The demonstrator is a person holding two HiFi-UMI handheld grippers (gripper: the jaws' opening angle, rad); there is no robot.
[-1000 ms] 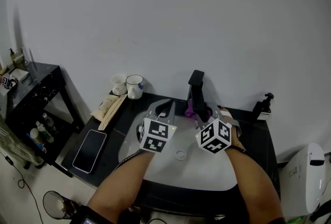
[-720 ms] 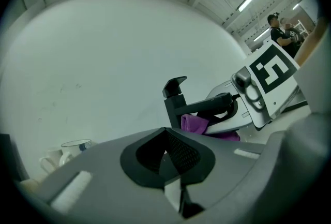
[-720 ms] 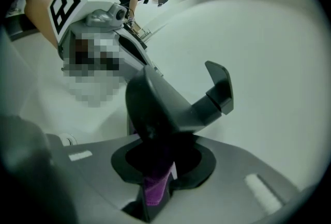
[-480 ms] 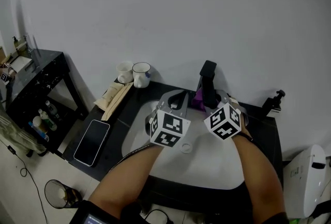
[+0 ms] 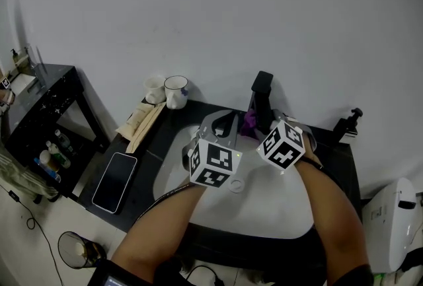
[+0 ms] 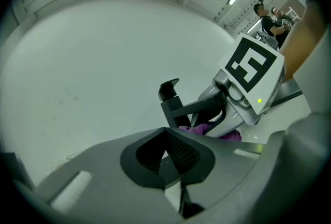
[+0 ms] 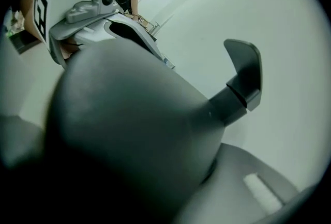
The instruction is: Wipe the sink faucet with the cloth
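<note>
The left tongs (image 5: 228, 121) are pressed narrow, their dark pads meeting tip to tip with nothing between them, as the left gripper view (image 6: 166, 148) shows. They hang over the white oval sink basin (image 5: 264, 207), just left of the right tongs (image 5: 259, 131).

The right tongs are clamped on a crumpled purple cloth (image 5: 249, 122). From the left gripper view the cloth (image 6: 207, 129) bulges out beneath the right tongs (image 6: 217, 119) and lies against the base of the angular black faucet (image 6: 181, 106). In the head view the faucet (image 5: 262, 101) stands straight ahead of the right tongs, with the cloth touching its left side. In the right gripper view a large dark rounded mass covers the tongs, and the faucet's lever (image 7: 243, 80) rises past it at upper right.

Well to the left of the left tongs, on the black surface (image 5: 165, 141), lie a dark smartphone (image 5: 114, 182) and two white mugs (image 5: 174, 92). A black pump bottle (image 5: 348, 125) stands to the right of the right tongs.
</note>
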